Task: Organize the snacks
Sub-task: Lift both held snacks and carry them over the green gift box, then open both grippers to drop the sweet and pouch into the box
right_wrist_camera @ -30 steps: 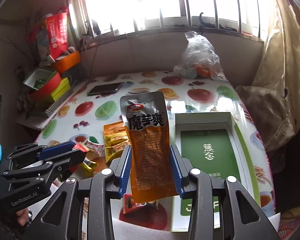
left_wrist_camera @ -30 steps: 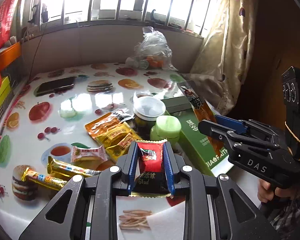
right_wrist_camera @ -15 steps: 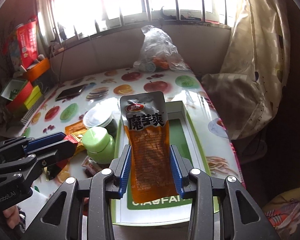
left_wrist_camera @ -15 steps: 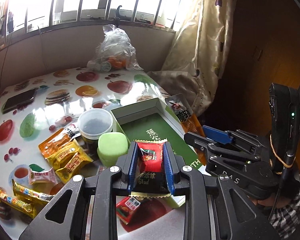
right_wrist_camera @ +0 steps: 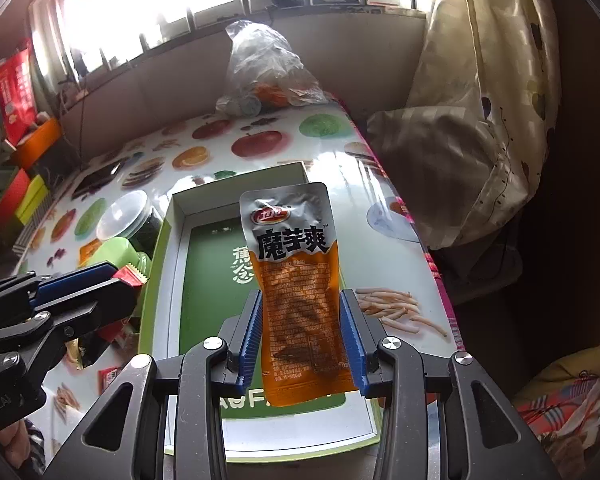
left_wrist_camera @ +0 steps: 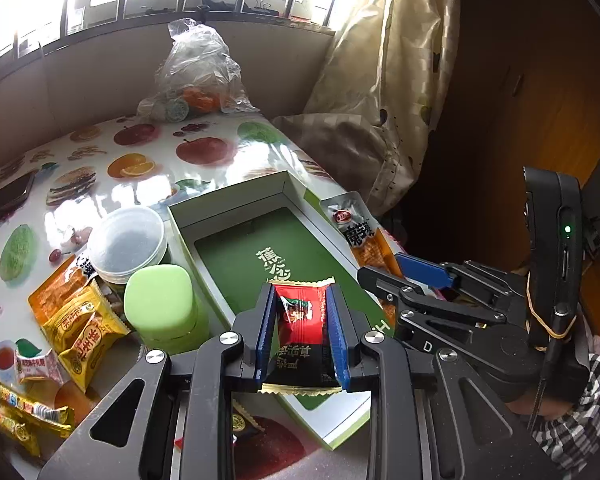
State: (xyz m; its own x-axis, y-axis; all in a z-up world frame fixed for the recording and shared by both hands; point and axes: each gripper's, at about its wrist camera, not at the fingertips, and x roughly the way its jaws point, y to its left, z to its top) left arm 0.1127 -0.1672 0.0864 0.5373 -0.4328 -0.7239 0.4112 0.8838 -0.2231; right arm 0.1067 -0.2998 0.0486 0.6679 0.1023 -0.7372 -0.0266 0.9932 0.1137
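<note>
The left tongs [left_wrist_camera: 300, 332] are clamped on a red and black snack packet [left_wrist_camera: 300, 334], holding it above the near end of an open green box [left_wrist_camera: 224, 216] that lies on the fruit-print table [left_wrist_camera: 148, 168]. The right tongs [right_wrist_camera: 302, 336] grip an orange and silver pouch [right_wrist_camera: 296, 280] upright by its sides, over the same box; in the left view this pouch [left_wrist_camera: 360, 236] shows at the box's right rim. Left of the box stand a green-lidded jar [left_wrist_camera: 158, 304] and, just behind it, a clear-lidded tub [left_wrist_camera: 126, 244]. Yellow packets [left_wrist_camera: 82, 328] lie loose on the table beside the jar, with a pink wrapped sweet [left_wrist_camera: 36, 366] and gold-wrapped bars [left_wrist_camera: 28, 412] nearer the edge. A clear plastic bag [left_wrist_camera: 198, 72] sits against the far wall, and a dark phone [left_wrist_camera: 6, 196] lies at the far left
</note>
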